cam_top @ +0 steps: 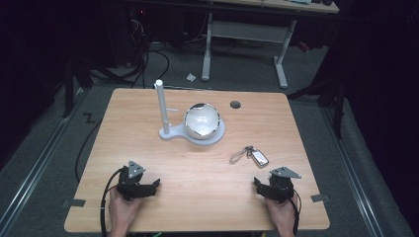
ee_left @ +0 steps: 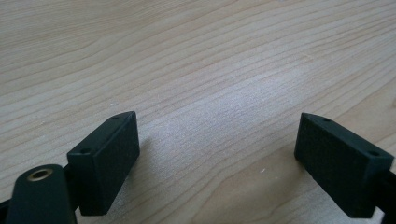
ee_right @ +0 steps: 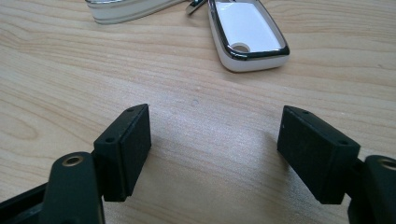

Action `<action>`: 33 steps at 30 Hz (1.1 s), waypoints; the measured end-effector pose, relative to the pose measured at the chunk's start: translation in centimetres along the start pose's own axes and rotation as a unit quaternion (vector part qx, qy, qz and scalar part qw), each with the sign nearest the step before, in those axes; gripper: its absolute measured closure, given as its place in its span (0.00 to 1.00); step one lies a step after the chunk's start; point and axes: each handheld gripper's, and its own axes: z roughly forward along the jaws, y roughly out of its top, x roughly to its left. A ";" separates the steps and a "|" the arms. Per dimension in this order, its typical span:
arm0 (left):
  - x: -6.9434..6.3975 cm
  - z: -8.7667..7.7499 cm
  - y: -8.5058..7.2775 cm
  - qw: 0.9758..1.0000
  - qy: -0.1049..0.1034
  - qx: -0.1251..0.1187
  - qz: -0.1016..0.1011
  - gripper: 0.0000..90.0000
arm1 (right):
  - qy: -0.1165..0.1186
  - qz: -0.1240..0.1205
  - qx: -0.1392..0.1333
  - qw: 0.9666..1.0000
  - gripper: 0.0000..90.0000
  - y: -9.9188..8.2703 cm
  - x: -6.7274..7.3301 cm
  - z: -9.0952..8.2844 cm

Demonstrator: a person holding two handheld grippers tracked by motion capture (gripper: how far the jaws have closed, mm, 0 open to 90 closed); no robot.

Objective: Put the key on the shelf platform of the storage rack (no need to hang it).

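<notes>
Wood-grain laminate, pale and matte, covers the one counter (cam_top: pixel 148 207), which has rounded corners and a single dark cable hole (cam_top: pixel 235 104) near its far edge. Around it lies grey carpet, with loose black cables on the floor beyond the far left corner and one white-legged desk (cam_top: pixel 247 29) farther back; the rest of the room is dark. No writing or brand can be read anywhere.

One white stand (cam_top: pixel 170 132) sits toward the far middle of the counter: a flat base with one upright post at its left and one shiny round bowl (cam_top: pixel 201 120) on its right part. One key fob (ee_right: pixel 247 32), white with a chrome rim, lies with its ring (cam_top: pixel 238 155) right of centre, just ahead of the right tool (ee_right: pixel 212 140).

Two tools rest near the near edge, each in a hand: the left tool (ee_left: pixel 215 154) by the near left corner, the right by the near right corner. Both are released, jaws wide apart over bare wood.
</notes>
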 end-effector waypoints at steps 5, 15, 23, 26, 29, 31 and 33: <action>0.0 0.0 0.0 1.000 0.000 -0.001 0.000 0.16 | 0.000 0.001 0.000 1.000 0.29 0.0 0.0 0.0; 0.0 0.0 0.0 1.000 -0.001 -0.002 0.001 0.17 | 0.014 -0.011 0.000 1.000 0.30 0.0 -0.4 0.0; 0.0 0.0 0.0 1.000 -0.005 -0.003 0.005 0.19 | 0.014 -0.013 0.008 1.000 0.37 0.1 -0.4 -0.3; -0.1 -0.1 0.0 1.000 -0.006 -0.003 0.005 0.19 | 0.021 -0.008 0.011 1.000 0.40 0.2 -0.4 -0.4; -0.1 -0.1 0.0 1.000 -0.006 -0.003 0.005 0.19 | 0.024 -0.007 0.009 1.000 0.41 0.4 -0.3 -0.6; -0.1 -0.1 0.0 1.000 -0.006 -0.003 0.005 0.19 | 0.023 -0.012 0.004 1.000 0.43 0.7 -0.1 -0.9; 0.0 -0.1 0.0 1.000 -0.005 -0.003 0.005 0.19 | 0.023 -0.012 0.003 1.000 0.43 0.8 -0.1 -0.9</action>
